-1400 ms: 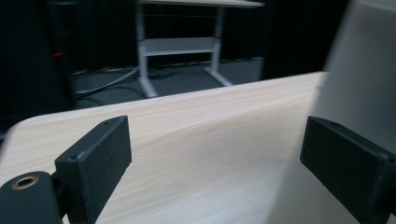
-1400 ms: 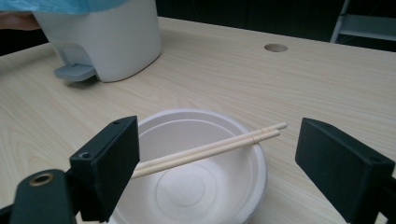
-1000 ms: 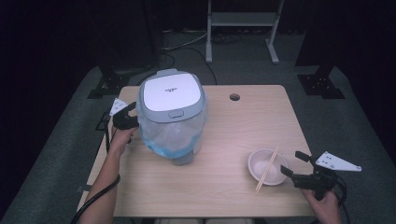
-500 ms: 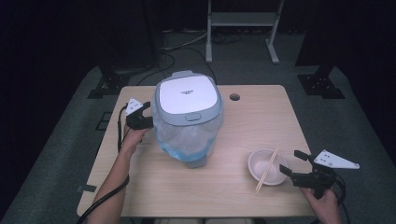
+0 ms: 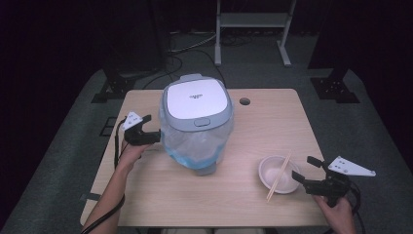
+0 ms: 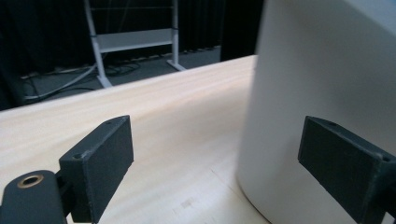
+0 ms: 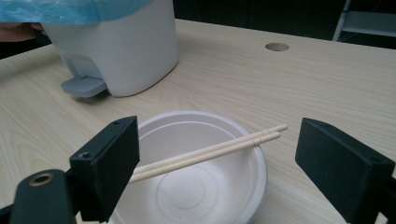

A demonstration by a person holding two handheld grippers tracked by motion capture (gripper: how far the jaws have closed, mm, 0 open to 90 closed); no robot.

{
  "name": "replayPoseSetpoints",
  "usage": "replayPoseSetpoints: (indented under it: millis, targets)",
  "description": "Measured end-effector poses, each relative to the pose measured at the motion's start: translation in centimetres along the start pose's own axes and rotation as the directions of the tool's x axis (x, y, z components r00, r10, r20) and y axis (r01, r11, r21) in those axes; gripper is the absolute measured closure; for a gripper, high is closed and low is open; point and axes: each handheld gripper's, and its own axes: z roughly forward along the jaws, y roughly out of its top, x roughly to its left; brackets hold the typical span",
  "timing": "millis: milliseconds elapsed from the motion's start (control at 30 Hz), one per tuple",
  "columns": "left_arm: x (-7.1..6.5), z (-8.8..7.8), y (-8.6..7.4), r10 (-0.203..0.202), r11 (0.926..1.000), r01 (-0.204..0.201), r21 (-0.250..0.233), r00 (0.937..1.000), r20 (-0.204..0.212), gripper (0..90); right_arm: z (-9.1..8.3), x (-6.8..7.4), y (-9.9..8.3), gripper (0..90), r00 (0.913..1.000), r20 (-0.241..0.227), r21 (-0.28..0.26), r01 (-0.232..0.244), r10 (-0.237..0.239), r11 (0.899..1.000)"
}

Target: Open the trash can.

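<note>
A white pedal bin [image 5: 196, 105] with a blue bag liner stands mid-table, lid closed. My left gripper [image 5: 155, 138] sits at its left side, and its jaws have just been opening. In the left gripper view the left gripper [image 6: 215, 140] is open, the bin's white wall [image 6: 327, 70] rises just beyond the right jaw, and the pads hold nothing. My right gripper [image 5: 302, 167] rests open near the front right edge, aimed at a white bowl [image 5: 272, 176]. A pair of wooden chopsticks [image 5: 279, 169] lies across the bowl. In the right gripper view, the bowl [image 7: 187, 196] and chopsticks [image 7: 210, 151] lie between the right gripper's [image 7: 215, 158] spread jaws, untouched.
The wooden table [image 5: 272, 122] has a round cable hole [image 5: 244, 101] behind the bin. The bin's grey foot pedal [image 7: 84, 86] sticks out toward the front. A metal stand [image 5: 253, 19] and cables sit on the dark floor beyond the table.
The bin has shifted right across the table, and the left gripper travelled with it, then drew slightly back toward the person. The right gripper, bowl and chopsticks have stayed put.
</note>
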Motion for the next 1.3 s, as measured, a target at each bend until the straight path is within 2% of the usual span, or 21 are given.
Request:
replayPoseSetpoints:
  millis: [100, 333, 500, 600, 667, 767, 1033, 1300]
  targets:
    - [-0.8, -1.0, -0.5, 0.001, 1.0, -0.001, 0.001, 0.9993, 0.038, 9.4, -0.1, 0.1, 0.0, 12.4, 0.9999, -0.01, 0.002, 0.002, -0.002, 1.0]
    - [-2.8, -2.9, -1.1, 0.032, 0.9994, -0.032, 0.007, 0.9949, 0.095, 8.4, -0.2, 0.1, 0.0, 12.4, 1.0, -0.008, 0.0, 0.004, -0.004, 1.0]
    - [-4.5, -3.9, -1.3, 0.065, 0.9977, -0.068, 0.011, 0.9878, 0.141, 8.4, -0.2, 0.2, 0.0, 12.4, 0.9999, -0.009, -0.001, 0.009, -0.009, 1.0]
    - [-5.2, -4.3, -1.5, 0.064, 0.9977, -0.066, 0.01, 0.9835, 0.169, 8.4, -0.2, 0.2, 0.0, 12.4, 0.9999, -0.011, 0.002, 0.007, -0.007, 1.0]
    - [-5.7, -4.6, -1.6, 0.077, 0.9965, -0.082, 0.018, 0.9791, 0.188, 8.4, -0.2, 0.2, 0.1, 12.4, 0.9999, -0.012, 0.005, 0.01, -0.01, 1.0]
    - [-6.3, -5.0, -1.8, 0.073, 0.9966, -0.08, 0.021, 0.9752, 0.209, 7.2, -0.2, 0.3, 0.0, 12.4, 0.9999, -0.01, 0.006, 0.011, -0.011, 1.0]
    - [-7.9, -5.6, -2.3, 0.099, 0.9935, -0.11, 0.029, 0.9603, 0.261, 7.1, -0.1, 0.3, 0.1, 12.4, 0.9998, -0.015, 0.014, 0.011, -0.01, 1.0]
    - [-10.1, -5.4, -2.7, 0.12, 0.9903, -0.136, 0.027, 0.9391, 0.322, 7.2, -0.1, 0.4, 0.2, 12.4, 0.9996, -0.025, 0.015, 0.015, -0.014, 1.0]
